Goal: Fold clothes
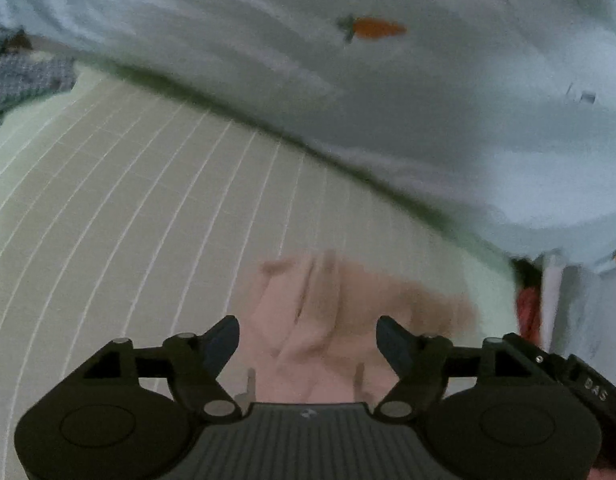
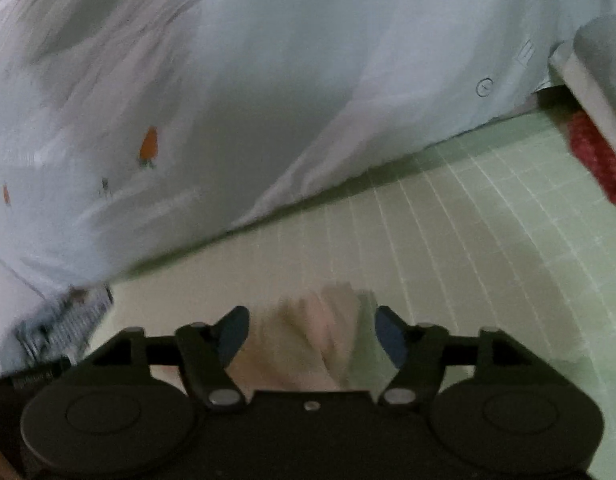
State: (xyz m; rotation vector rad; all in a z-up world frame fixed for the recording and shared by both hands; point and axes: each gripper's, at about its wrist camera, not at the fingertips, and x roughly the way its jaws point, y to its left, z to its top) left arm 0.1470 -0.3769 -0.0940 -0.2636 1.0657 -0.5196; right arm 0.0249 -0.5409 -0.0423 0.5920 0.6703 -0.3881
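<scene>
A pale pink garment [image 1: 320, 320] lies blurred on the light green gridded mat [image 1: 128, 200], just beyond and below my left gripper [image 1: 308, 340]. That gripper's jaws stand wide apart, and the pads do not touch the cloth. In the right wrist view the same pink garment [image 2: 308, 336] shows between and under the fingers of my right gripper [image 2: 312, 336], which is also open with its pads clear of the fabric. Both pictures are smeared by motion.
A big pale blue sheet with carrot prints [image 1: 388, 80] is heaped along the mat's far side [image 2: 228, 100]. A blue checked cloth [image 1: 24, 76] lies far left, also seen as blue checked cloth [image 2: 64, 324]. Red fabric [image 2: 596, 160] and a white object [image 2: 588, 72] sit at right.
</scene>
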